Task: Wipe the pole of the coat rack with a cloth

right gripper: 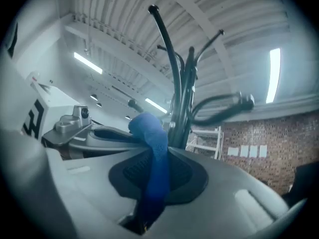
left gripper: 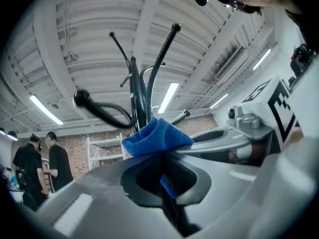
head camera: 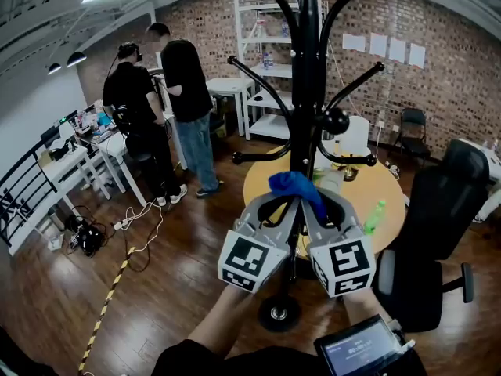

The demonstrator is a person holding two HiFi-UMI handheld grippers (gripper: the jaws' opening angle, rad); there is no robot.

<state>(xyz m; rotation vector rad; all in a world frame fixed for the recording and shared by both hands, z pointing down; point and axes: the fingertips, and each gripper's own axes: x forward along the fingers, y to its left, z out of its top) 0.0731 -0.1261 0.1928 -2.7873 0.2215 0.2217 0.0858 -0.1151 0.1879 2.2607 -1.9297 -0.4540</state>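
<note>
White shelf unit (head camera: pixel 262 69) at 12 o'clock of the head view held a few items, too small for us to name. Round table (head camera: pixel 387 180) carried a green bottle (head camera: pixel 374 215) at 4 o'clock.

Only the head view gave us the floor, two people (head camera: pixel 160 108) at 10 o'clock and an office chair (head camera: pixel 442 202) at 3 o'clock. Both gripper views looked up at ceiling and hook arms.

Left gripper (left gripper: pixel 162 151) was pressed together on the blue cloth (head camera: pixel 296 185). Right gripper (right gripper: pixel 157 153) pinched the same cloth from the other side. The cloth bunched at centre, just in front of the black pole (head camera: pixel 305 92). We could not confirm contact.
</note>
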